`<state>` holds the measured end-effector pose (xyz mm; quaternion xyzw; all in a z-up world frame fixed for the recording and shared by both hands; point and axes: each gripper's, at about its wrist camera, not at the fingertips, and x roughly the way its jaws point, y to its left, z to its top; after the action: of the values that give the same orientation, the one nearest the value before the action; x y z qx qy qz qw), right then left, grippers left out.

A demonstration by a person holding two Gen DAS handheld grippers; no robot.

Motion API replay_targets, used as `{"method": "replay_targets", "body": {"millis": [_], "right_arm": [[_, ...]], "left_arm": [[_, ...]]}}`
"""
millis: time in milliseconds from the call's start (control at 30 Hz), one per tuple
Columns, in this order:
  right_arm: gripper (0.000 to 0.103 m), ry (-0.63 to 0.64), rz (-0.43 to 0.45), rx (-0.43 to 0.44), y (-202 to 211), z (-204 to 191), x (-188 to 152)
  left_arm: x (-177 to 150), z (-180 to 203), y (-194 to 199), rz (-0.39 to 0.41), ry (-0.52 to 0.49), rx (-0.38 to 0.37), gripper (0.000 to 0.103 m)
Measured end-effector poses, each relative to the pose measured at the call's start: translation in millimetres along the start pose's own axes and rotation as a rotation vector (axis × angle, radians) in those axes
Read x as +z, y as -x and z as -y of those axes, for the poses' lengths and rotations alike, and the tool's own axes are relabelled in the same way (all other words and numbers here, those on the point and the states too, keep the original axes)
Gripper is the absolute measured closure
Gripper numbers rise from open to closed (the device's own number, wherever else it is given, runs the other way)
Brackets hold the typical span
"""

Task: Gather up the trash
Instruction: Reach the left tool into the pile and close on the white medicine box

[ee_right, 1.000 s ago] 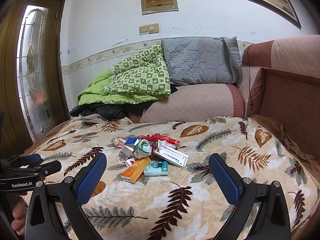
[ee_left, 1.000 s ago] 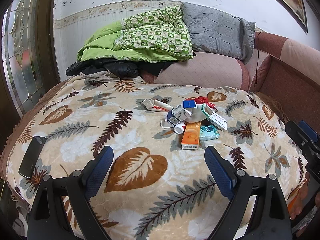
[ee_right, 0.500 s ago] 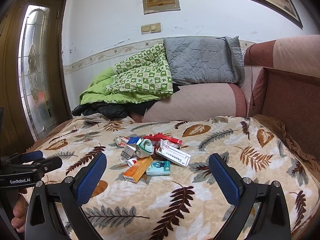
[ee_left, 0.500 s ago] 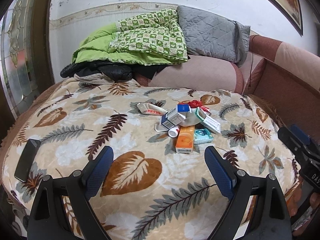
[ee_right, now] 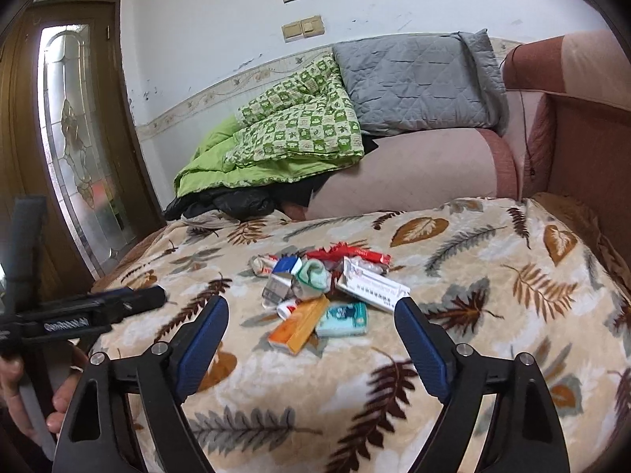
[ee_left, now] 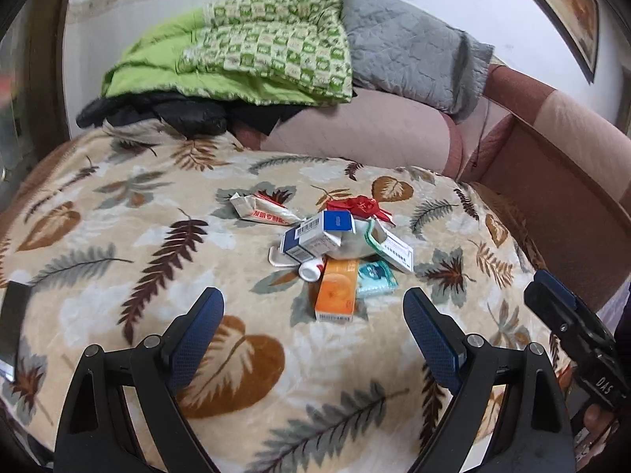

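Observation:
A pile of trash lies mid-blanket: an orange box (ee_left: 337,291) (ee_right: 299,325), a teal packet (ee_left: 374,278) (ee_right: 343,319), a blue-and-white box (ee_left: 315,234) (ee_right: 286,266), a long white box (ee_left: 394,248) (ee_right: 370,287), a red wrapper (ee_left: 361,205) (ee_right: 347,254), a crumpled white-red packet (ee_left: 264,213) and a small white bottle (ee_left: 311,270). My left gripper (ee_left: 311,295) hovers open just short of the orange box. My right gripper (ee_right: 310,307) faces the pile from the other side; its jaws are closing, with nothing pressed between them.
The leaf-print blanket (ee_left: 130,236) covers a sofa seat. A black phone (ee_left: 12,323) lies at its left edge. A green quilt (ee_left: 256,51), grey cushion (ee_left: 410,51) and dark clothes (ee_left: 177,110) are heaped behind. The sofa arm (ee_left: 552,181) rises on the right, a glazed door (ee_right: 71,138) stands left.
Both grippers have moved closer to the trash pile, which now looks larger and lower in each view. The right gripper's fingers stand slightly narrower than before.

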<state>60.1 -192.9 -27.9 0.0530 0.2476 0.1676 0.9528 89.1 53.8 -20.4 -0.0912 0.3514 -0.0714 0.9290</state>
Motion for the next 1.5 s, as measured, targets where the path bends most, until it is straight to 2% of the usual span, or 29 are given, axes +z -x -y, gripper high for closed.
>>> {"method": "replay_targets", "body": {"millis": [200,300,400,467,667,767,900,1000,1100,1233,1433,1500], "right_arm": [[0.015,-0.109,-0.062,0.072,-70,30,31],[0.015,-0.203,-0.107,0.112,-105,46,26],[0.015,-0.226,-0.189,0.108,-134,55,11],[0.015,-0.205,-0.255,0.071,-147,61,6],[0.015,-0.327,-0.279,0.054,-169,103,-5],[0.015,-0.379,-0.287,0.053,-185,124,-2],[0.015,-0.397,-0.278,0.082,-207,137,14],[0.015,-0.355,-0.299,0.135,-231,146,26],[0.015,-0.313,-0.333,0.179,-252,151,26],[0.015,-0.245,-0.417,0.256,-268,145,13],[0.015,-0.055,-0.49,0.339,-250,118,-4],[0.015,-0.007,-0.482,0.336,-241,112,-6]], "left_arm": [[30,-1,-58,-0.049,-0.006,0.019,0.011],[44,-7,-92,-0.078,-0.006,0.021,0.011],[57,-24,-125,-0.126,0.055,-0.021,0.011],[60,-32,-139,-0.158,0.097,-0.051,0.011],[70,-41,-170,-0.229,0.214,-0.131,0.011],[85,-34,-186,-0.274,0.228,-0.116,0.011],[97,-27,-213,-0.377,0.249,-0.077,0.011],[96,-23,-236,-0.471,0.233,-0.055,0.011],[88,-27,-250,-0.532,0.25,-0.031,0.012],[72,-29,-243,-0.55,0.229,-0.03,0.018],[45,-45,-220,-0.584,0.264,-0.034,0.019],[33,-53,-207,-0.578,0.287,-0.037,0.019]]}}
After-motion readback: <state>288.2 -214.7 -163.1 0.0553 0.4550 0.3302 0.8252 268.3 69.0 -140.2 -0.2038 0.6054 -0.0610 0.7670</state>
